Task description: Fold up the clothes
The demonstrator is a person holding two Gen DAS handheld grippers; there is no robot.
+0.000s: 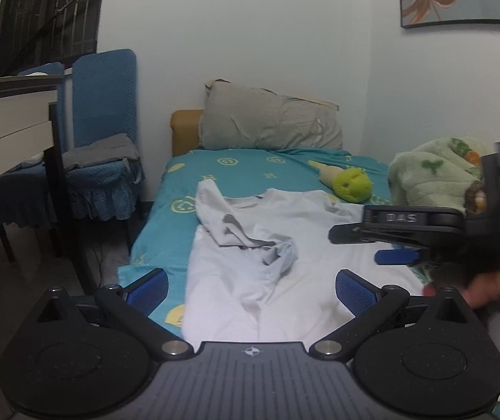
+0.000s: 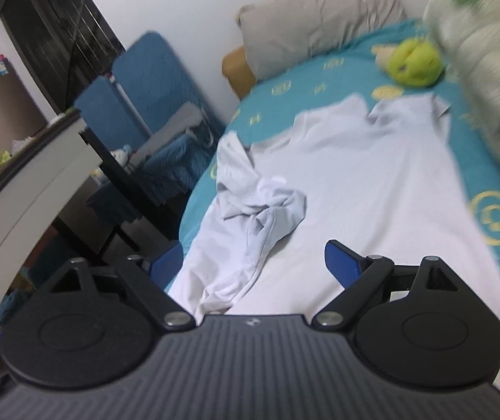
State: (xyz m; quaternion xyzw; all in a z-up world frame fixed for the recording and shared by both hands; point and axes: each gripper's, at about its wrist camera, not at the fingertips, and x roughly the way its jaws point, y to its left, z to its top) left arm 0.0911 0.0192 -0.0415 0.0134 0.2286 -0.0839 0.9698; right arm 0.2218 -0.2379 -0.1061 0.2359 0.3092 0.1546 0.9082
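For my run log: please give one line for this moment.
left hand-held gripper open | right hand-held gripper open | white shirt on bed, sleeve bunched

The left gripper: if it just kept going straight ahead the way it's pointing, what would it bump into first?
Most likely the pale shirt spread on the bed: the open left gripper points over it, toward the bunched sleeve. Depth is hard to judge; if held high, it might pass on toward the grey pillow.

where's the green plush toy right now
The green plush toy lies on the teal bedsheet toward the right side, between the white t-shirt's collar end and the pale green blanket, below the grey pillow.
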